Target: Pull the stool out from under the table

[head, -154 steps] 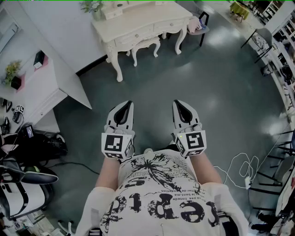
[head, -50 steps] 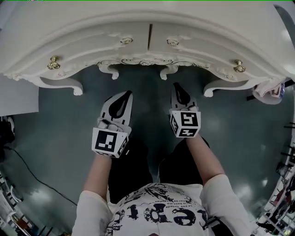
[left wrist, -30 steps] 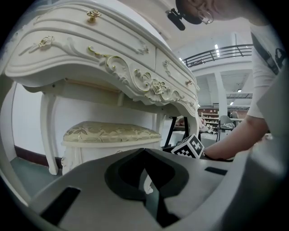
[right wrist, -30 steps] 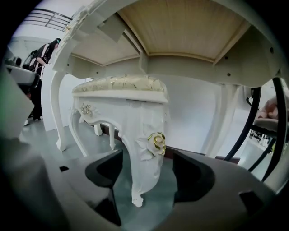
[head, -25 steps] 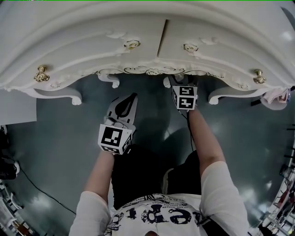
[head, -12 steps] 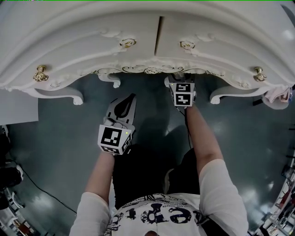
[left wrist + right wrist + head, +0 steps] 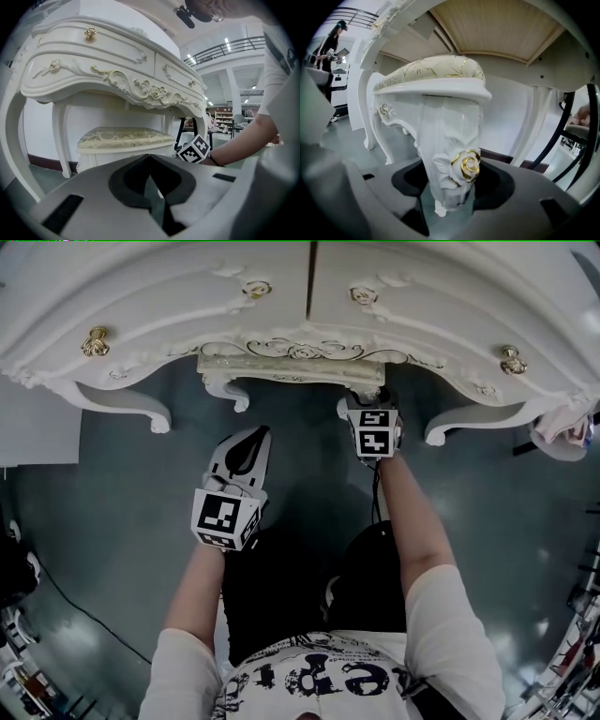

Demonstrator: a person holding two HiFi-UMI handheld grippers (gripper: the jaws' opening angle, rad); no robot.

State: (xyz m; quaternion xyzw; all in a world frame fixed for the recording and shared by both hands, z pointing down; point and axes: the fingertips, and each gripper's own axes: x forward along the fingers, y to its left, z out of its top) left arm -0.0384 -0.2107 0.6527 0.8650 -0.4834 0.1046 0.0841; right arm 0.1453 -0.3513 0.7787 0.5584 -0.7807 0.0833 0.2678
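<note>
The stool (image 7: 291, 368) stands under the bench (image 7: 187, 306). Its front edge pokes out past the front of the bench. The right gripper (image 7: 366, 401) is at the stool's front right corner. The stool leg (image 7: 450, 159) is between its jaws, which have just been closing. The left gripper (image 7: 251, 433) is to the left of it, nearer the person, over the floor (image 7: 112, 521) and apart from the stool. The bench legs (image 7: 141, 409) stand on the floor, one on each side of the stool.
</note>
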